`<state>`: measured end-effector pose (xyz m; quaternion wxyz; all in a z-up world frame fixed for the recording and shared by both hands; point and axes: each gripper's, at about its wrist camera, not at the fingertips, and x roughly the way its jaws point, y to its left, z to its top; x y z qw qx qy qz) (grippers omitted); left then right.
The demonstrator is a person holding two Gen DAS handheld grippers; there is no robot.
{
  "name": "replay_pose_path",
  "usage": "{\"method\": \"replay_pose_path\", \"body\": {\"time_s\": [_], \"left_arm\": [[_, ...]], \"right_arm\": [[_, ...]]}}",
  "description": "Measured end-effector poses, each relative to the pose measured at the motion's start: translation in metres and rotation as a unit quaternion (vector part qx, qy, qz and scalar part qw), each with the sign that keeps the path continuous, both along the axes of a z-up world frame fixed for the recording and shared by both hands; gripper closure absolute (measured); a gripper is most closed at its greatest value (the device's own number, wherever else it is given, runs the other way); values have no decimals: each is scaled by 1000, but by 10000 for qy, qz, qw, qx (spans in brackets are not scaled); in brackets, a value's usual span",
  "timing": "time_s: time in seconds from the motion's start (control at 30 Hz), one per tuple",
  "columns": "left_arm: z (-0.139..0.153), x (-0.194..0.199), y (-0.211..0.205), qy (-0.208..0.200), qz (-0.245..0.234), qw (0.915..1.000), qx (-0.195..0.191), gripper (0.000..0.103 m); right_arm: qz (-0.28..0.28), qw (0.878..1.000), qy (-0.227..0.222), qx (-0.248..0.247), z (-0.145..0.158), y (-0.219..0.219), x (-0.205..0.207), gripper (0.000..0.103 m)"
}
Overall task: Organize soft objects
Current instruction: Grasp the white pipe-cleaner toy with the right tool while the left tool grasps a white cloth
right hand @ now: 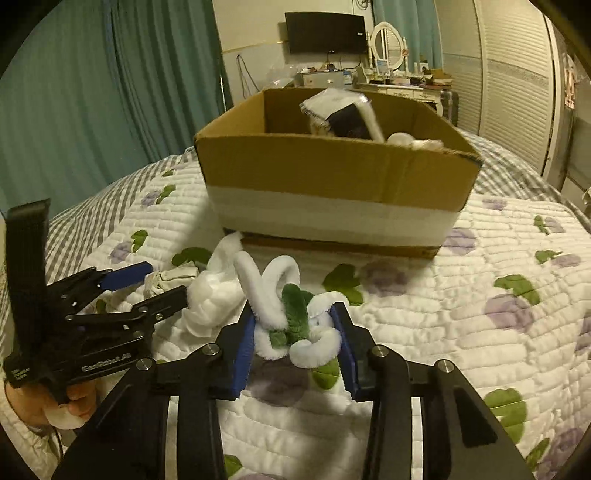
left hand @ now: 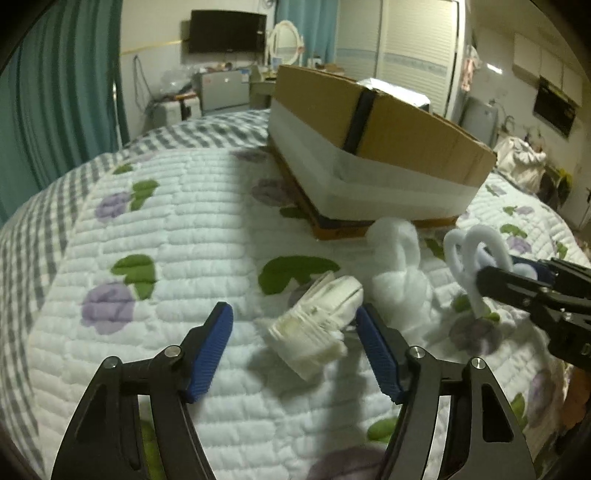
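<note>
My right gripper (right hand: pixel 295 325) is shut on a white and green fuzzy pipe-cleaner toy (right hand: pixel 291 314), held just above the quilt; it also shows in the left wrist view (left hand: pixel 476 254). My left gripper (left hand: pixel 295 314) is open around a white crumpled soft object (left hand: pixel 317 325) lying on the quilt; the gripper also shows in the right wrist view (right hand: pixel 147 284). A white cotton tuft (left hand: pixel 402 273) lies between the two objects, also seen in the right wrist view (right hand: pixel 214 299). An open cardboard box (right hand: pixel 332 177) stands behind, holding a packet and white soft items.
The quilted bedspread (left hand: pixel 147 229) with purple flowers covers the bed. Teal curtains (right hand: pixel 92 92) hang at the left. A dresser with mirror (right hand: pixel 388 40) and a wall TV (right hand: pixel 325 31) stand beyond the bed.
</note>
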<state>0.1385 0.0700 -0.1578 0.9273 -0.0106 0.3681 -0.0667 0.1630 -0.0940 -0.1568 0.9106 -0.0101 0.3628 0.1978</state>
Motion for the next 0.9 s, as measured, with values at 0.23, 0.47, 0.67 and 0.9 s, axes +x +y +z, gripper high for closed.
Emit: {"method": "replay_pose_path", "body": {"time_s": [0.23,0.47,0.67,0.9], "left_arm": [[2,-8,-10,-43,-188,9998,-83,67],[15,-38,-14,19,-19,9999,-152,68],[42,-73,-22,-81,93,9999,6,68],[88,-97,-32,-346,191,9992,-16,68]], "right_arm": [[-184,9998,-31,-43,4,-8,-3,64],[-273,9996,-55,52,13,-14,-17,64],[-238,9995,-188,51,36,-17,-41,65],[-164,9989,-424,76,76,-29,-76,65]]}}
